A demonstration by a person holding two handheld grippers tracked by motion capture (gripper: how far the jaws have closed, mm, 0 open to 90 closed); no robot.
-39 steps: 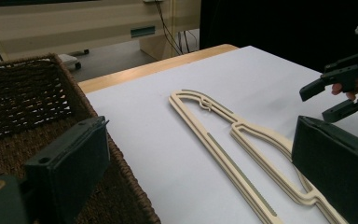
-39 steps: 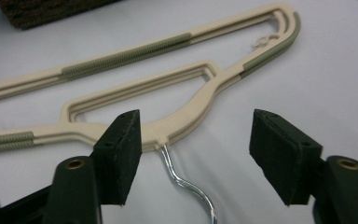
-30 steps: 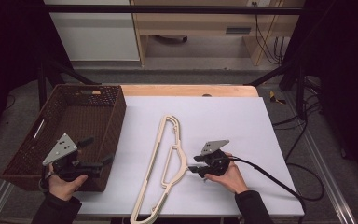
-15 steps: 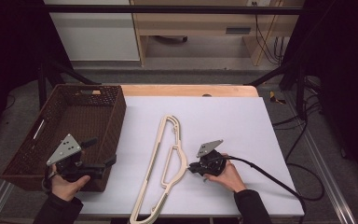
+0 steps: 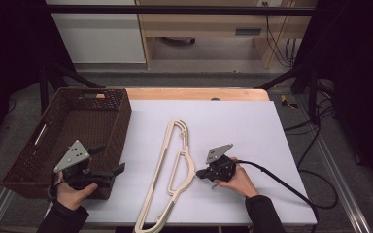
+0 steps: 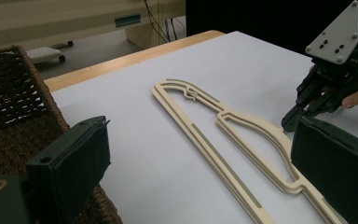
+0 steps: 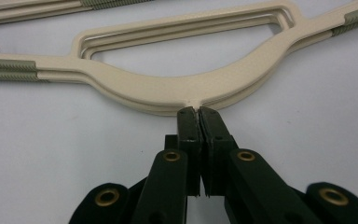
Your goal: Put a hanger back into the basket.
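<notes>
Empty basket (image 5: 85, 121), hangers (image 5: 172, 170) on white desk (image 5: 252, 126).
Right gripper (image 5: 200, 173) has just pressed together at the hangers' edge; left gripper (image 5: 119, 170) spread.

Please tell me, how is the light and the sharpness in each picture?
High view: the white table is evenly lit, the surroundings dark, slightly soft. Left gripper view: its own near jaws are blurred; the hanger is sharp. Right gripper view: the right gripper and the cream hanger are crisp, shadows soft, no glare.
</notes>
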